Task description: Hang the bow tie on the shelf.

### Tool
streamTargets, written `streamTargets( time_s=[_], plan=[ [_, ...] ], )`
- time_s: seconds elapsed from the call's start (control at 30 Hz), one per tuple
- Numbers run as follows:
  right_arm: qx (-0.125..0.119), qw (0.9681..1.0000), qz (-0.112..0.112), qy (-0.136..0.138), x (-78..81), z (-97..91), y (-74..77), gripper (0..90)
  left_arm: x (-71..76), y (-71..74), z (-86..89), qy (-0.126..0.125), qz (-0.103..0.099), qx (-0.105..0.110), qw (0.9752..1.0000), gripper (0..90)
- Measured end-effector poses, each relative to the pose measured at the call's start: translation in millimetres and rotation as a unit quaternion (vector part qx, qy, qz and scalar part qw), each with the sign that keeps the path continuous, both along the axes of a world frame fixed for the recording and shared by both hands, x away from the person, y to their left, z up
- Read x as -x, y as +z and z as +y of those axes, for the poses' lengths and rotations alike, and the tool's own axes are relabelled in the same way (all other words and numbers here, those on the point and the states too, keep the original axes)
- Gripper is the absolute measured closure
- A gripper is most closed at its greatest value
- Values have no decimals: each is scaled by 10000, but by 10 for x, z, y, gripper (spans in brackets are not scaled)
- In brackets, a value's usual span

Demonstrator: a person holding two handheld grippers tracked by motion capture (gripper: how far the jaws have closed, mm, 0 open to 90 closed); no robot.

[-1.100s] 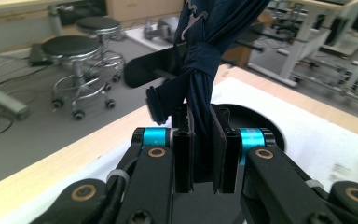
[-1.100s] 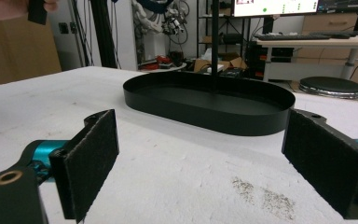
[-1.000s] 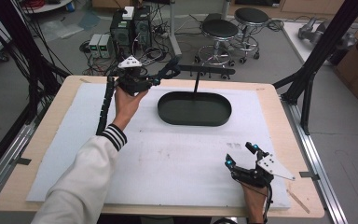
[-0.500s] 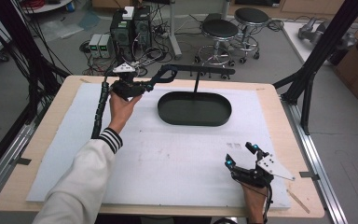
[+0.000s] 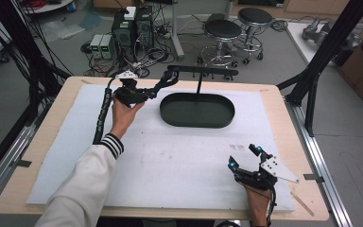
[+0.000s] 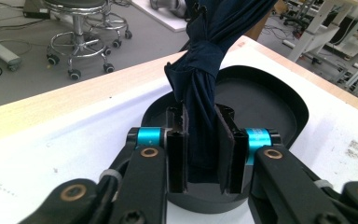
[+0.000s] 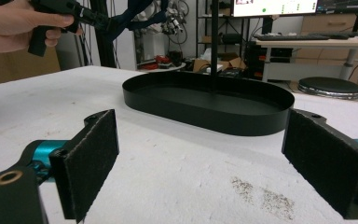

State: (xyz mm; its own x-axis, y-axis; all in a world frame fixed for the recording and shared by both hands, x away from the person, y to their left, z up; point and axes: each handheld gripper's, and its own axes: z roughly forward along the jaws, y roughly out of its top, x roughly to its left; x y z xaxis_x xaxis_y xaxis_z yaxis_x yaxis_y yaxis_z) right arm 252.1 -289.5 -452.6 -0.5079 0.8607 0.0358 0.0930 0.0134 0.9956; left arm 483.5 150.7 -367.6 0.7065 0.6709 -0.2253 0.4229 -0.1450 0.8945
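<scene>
A dark navy cloth (image 6: 205, 60), knotted near its top, hangs down over the left end of a black oval tray (image 6: 261, 98). My left gripper (image 6: 200, 116) has the cloth between its pads; its jaws have just been opening, and the cloth still fills the gap. In the high view the left gripper (image 5: 153, 92) sits at the tray's (image 5: 196, 124) left end, below a rack bar (image 5: 203, 72) on a post. My right gripper (image 5: 243, 157) rests open at the front right of the table, pointing at the tray (image 7: 205, 112), nothing between its pads (image 7: 91, 163).
A white foam mat (image 5: 170, 161) covers the wooden table (image 5: 283, 109). Black frame posts (image 5: 312, 80) stand at the table's right rear corner. Stools (image 5: 222, 30) and computer boxes (image 5: 132, 28) stand on the floor behind. A dark smudge (image 7: 261, 196) marks the mat near the right gripper.
The left hand has sunk toward the table and the gripper has tipped over, drawing the cloth down beside the tray. The right gripper has stayed put.
</scene>
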Motion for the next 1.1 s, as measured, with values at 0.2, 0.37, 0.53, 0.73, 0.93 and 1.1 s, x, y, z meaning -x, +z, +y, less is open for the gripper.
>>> streamTargets(
  time_s=[0.2,0.37,0.53,0.73,0.93,1.1],
  plan=[
    [-78,10000,-36,13,12,-12,-4,99,33,23,-3,-222,70,-16,9997,679],
    [-72,10000,-47,38,8,-13,-4,99,4,-8,34,-40,228,-13,9997,578],
    [-82,9999,-19,57,5,-14,-4,99,60,-30,27,57,156,-149,9998,425],
    [-104,9999,-18,66,8,-17,-4,98,197,19,85,-36,-245,-322,9992,306],
    [-85,9999,-54,74,13,-13,-5,99,522,105,315,-400,-710,-171,9965,182],
    [-42,9999,-90,55,14,-11,-5,98,961,105,695,-279,-1140,-22,9931,182]
  ],
)
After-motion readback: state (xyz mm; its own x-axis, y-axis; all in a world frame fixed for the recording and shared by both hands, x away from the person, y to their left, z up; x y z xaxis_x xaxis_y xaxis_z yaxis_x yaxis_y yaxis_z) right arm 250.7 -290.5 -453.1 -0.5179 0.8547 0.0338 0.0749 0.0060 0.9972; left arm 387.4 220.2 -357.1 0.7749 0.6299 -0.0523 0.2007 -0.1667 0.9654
